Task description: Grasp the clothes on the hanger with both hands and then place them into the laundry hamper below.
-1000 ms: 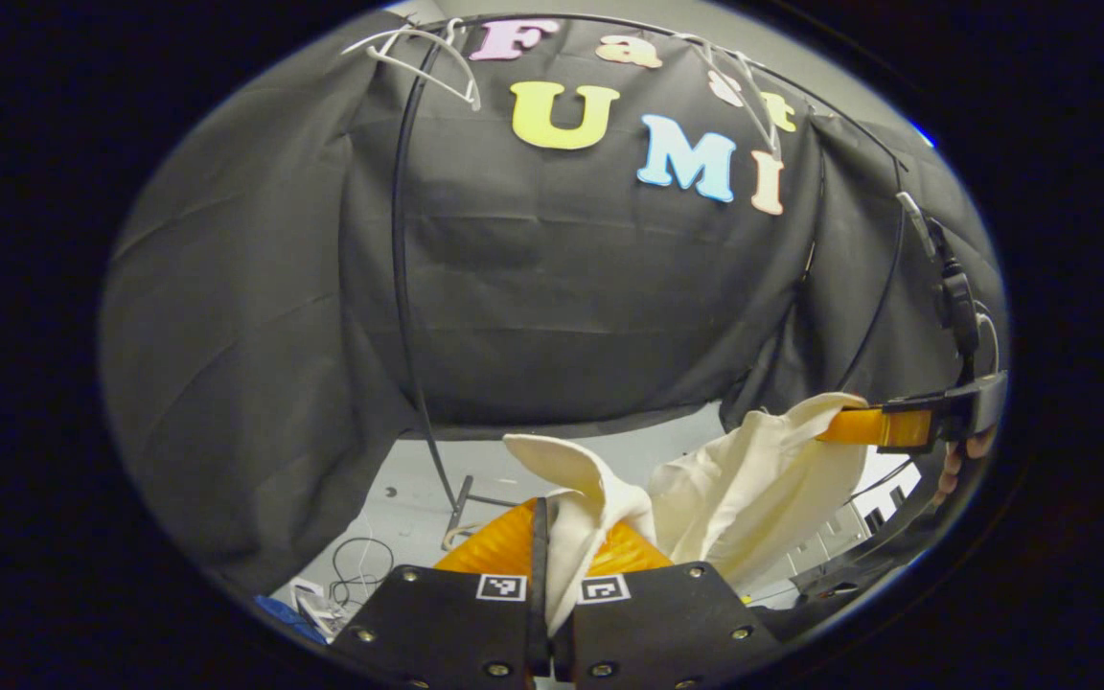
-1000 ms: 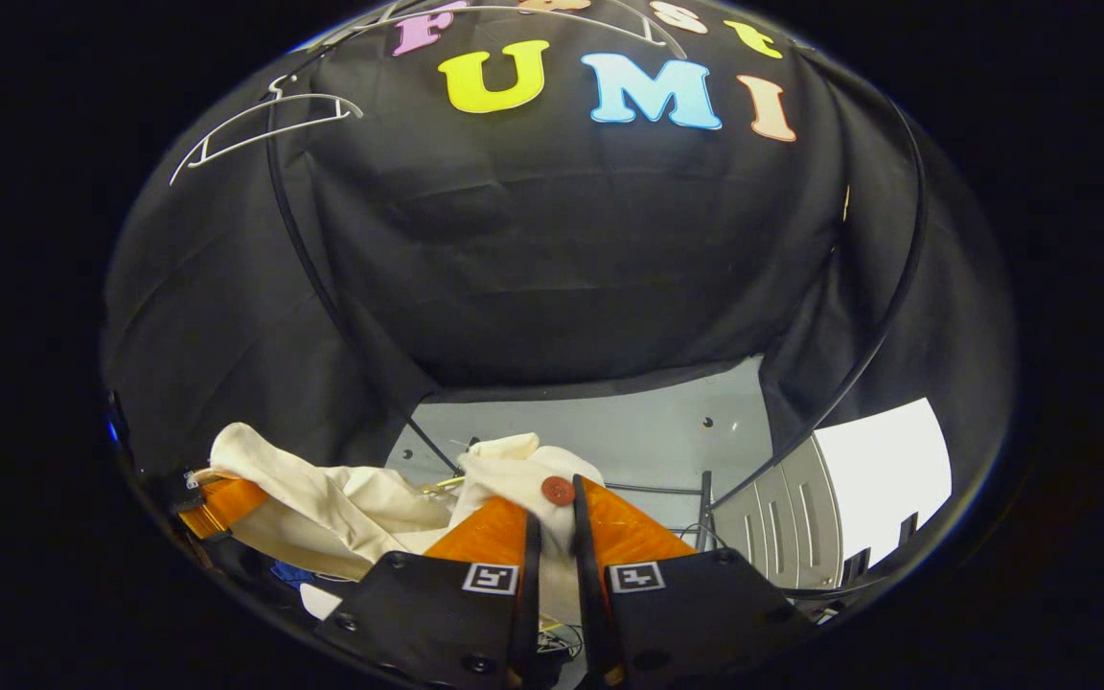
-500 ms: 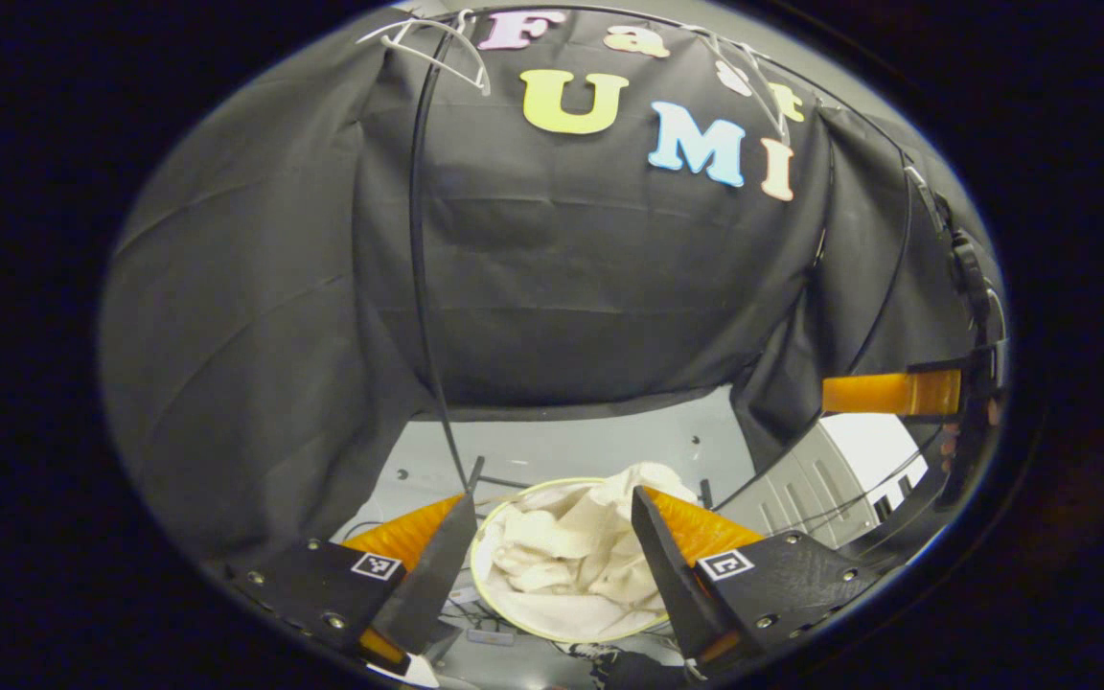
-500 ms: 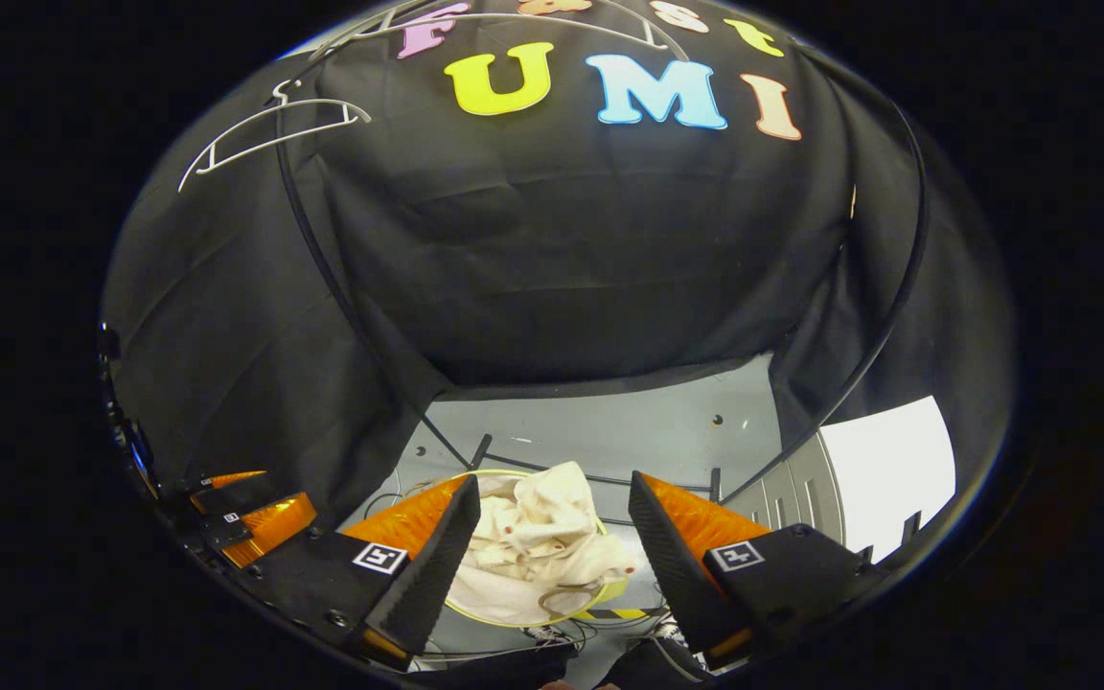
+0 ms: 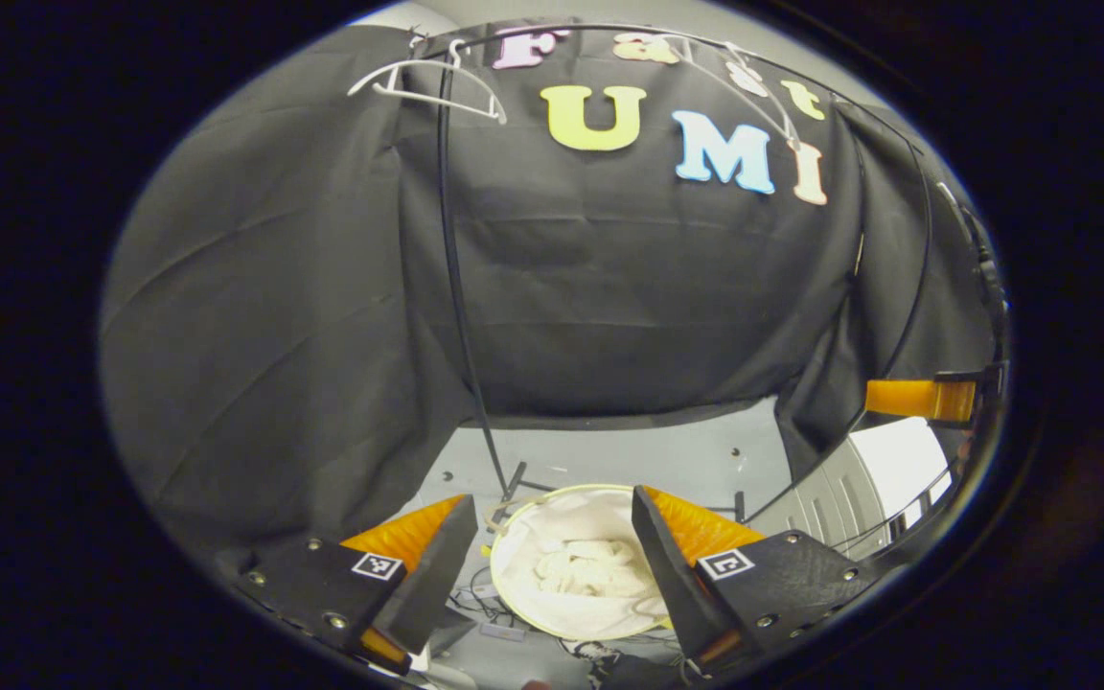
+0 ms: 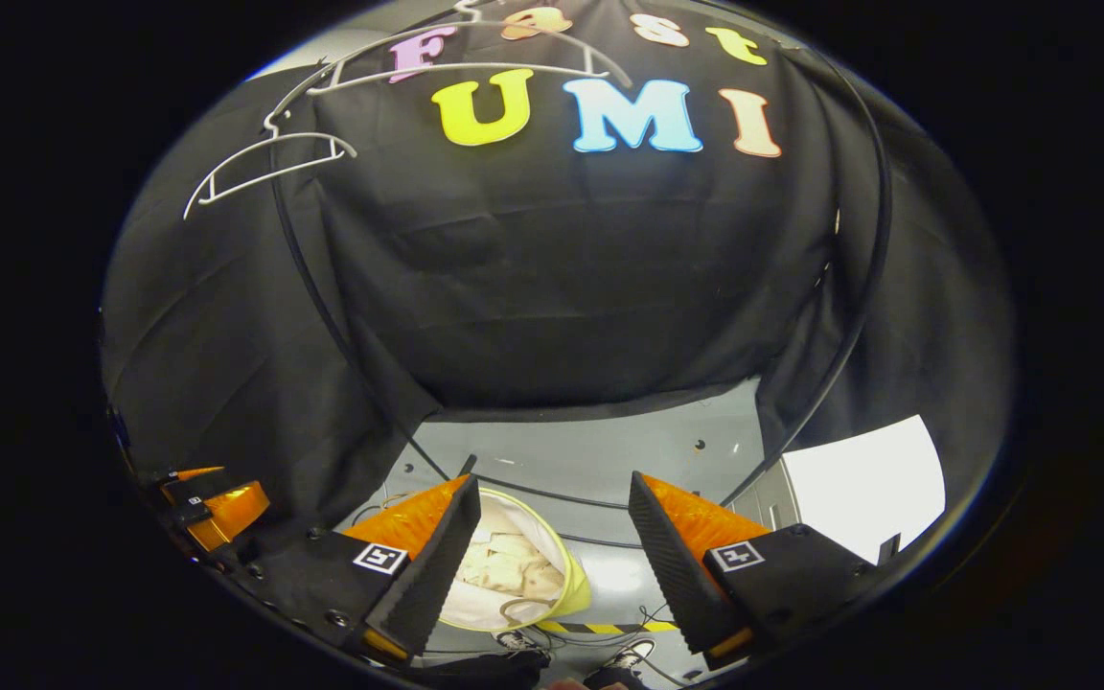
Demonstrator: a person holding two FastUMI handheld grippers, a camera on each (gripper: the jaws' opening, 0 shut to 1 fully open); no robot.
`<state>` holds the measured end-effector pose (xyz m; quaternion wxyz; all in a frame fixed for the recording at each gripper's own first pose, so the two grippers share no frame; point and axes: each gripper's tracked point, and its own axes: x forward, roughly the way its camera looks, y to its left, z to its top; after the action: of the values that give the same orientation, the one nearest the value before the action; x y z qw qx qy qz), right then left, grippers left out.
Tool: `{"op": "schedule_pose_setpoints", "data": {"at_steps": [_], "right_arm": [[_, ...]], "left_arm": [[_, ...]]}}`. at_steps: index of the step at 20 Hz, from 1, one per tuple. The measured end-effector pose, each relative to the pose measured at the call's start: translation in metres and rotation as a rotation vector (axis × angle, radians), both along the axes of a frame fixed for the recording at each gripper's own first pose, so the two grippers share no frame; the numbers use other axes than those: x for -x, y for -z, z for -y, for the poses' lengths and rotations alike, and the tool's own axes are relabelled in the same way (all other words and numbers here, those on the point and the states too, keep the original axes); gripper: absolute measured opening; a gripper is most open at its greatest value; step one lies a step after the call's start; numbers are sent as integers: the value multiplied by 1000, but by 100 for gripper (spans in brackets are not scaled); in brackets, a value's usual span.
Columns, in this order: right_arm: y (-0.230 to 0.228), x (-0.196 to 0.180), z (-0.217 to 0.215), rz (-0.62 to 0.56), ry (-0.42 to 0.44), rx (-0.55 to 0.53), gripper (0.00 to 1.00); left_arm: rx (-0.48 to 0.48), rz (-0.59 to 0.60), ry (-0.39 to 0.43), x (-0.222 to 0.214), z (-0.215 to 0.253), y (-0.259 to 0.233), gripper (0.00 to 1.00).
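Two views, first the left gripper view: the left gripper (image 5: 552, 565) is wide open and holds nothing. Low in the frame, between its fingers, the cream clothes (image 5: 583, 567) lie inside the round laundry hamper (image 5: 514, 596) on the floor. A white hanger (image 5: 429, 84) hangs at the upper left. At the right edge the right gripper (image 5: 916, 398) appears, its state unclear.

Right gripper view: the right gripper (image 6: 552, 556) is open and empty, the clothes (image 6: 512, 565) in the hamper (image 6: 573, 592) at the bottom centre.
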<state>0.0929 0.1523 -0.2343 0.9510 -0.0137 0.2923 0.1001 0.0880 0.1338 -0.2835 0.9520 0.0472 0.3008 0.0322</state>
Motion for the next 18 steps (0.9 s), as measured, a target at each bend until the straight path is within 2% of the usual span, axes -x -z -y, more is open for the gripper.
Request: {"op": "schedule_pose_setpoints", "data": {"at_steps": [5, 9, 11, 13, 14, 15, 16, 18], "right_arm": [[-17, 11, 70, 67, 46, -11, 99], [-57, 18, 130, 208, 89, 7, 98], [-89, 20, 162, 321, 120, 35, 98], [-120, 23, 176, 418, 126, 32, 98], [-133, 24, 180, 453, 121, 22, 94], [-146, 24, 190, 481, 120, 9, 98], [-161, 25, 195, 505, 123, -5, 94], [-195, 26, 205, 558, 148, -38, 94]], "left_arm": [[-25, 28, -10, 14, 53, -16, 95], [-57, 132, 10, 13, 97, -60, 95], [-56, 206, 20, 12, 121, -95, 96], [-61, 293, 26, 10, 146, -137, 95], [-65, 339, 25, 8, 157, -159, 95], [-65, 382, 25, 8, 167, -183, 94], [-60, 434, 30, 10, 177, -209, 94], [-47, 536, 73, 7, 201, -260, 94]]}}
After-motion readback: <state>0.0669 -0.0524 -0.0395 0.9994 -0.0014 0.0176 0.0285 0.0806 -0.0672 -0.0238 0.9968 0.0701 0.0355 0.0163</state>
